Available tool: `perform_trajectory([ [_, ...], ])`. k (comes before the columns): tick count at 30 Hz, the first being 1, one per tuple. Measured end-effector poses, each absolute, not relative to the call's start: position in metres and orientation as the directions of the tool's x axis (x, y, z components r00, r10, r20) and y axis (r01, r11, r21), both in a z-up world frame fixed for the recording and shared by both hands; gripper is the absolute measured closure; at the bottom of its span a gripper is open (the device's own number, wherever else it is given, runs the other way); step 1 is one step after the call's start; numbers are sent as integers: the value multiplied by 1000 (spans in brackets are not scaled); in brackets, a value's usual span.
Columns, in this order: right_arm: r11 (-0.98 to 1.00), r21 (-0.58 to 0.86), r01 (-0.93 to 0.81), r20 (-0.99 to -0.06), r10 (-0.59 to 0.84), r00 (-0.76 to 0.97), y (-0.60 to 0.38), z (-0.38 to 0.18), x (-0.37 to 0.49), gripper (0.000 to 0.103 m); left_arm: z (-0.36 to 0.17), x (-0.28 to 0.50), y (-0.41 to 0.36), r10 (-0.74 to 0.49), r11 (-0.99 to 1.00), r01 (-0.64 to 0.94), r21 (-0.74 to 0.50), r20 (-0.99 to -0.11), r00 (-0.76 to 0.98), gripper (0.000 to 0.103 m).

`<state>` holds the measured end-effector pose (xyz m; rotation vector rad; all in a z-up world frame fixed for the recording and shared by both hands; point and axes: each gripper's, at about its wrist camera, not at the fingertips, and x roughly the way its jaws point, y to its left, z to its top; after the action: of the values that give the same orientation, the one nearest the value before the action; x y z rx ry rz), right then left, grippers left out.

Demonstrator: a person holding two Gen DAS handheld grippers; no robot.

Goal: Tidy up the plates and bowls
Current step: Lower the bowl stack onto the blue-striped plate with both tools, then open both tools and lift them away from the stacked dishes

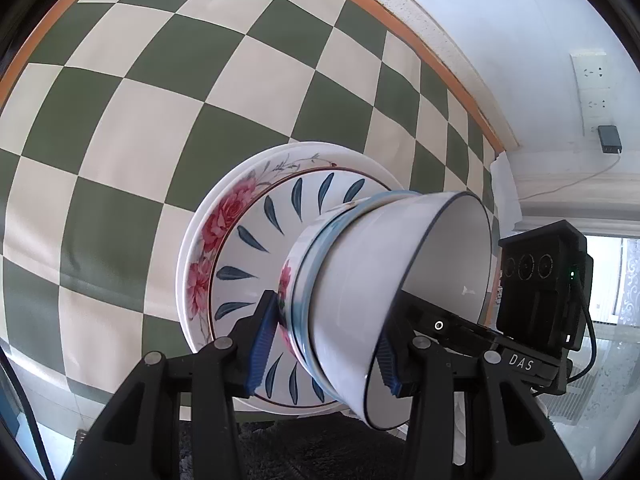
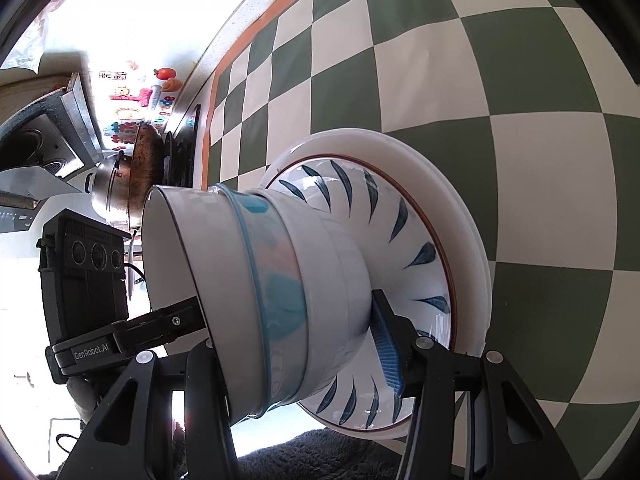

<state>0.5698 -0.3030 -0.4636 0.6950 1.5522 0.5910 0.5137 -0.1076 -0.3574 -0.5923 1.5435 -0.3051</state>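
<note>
Between left pads: nested stack of three white ceramic bowls (image 1: 360, 300), left gripper (image 1: 324, 344) closed on its sides
Right gripper (image 2: 296, 344): clamps the same stack (image 2: 260, 292) from the opposite side
Bowl contents: bowl in bowl, innermost shows white inside
Beneath: blue-leaf plate (image 1: 256, 240) atop rose-print plate (image 1: 224, 216) atop plain white plate (image 1: 188, 248)
Beyond: green-and-cream checkered cloth (image 1: 160, 92)

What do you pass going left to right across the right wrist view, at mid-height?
Black camera module of the other tool → white bowl with dark rim → blue-banded bowl → plain white bowl → blue leaf-pattern plate → white plate → green-and-cream checkered cloth.
</note>
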Motion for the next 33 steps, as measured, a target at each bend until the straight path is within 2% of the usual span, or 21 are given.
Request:
perform_trajectory([
  [20,748,659,71,-749,662,-25,-300,-451,563,49,-341,505,-105,-467,870,-142,-472,-882,68,62],
  [25,806,591,16,-806,590,46,-305,-421,557,49,-315,492,-105,-345,929,-95,-358,-930,129,59],
  [31,861,506,-54,-849,508,145,-308,-367,541,49,-271,470,-106,-224,971,-23,-237,-944,242,60],
  [33,877,476,-67,-859,480,178,-308,-349,534,48,-259,464,-107,-174,983,0,-181,-944,279,51],
])
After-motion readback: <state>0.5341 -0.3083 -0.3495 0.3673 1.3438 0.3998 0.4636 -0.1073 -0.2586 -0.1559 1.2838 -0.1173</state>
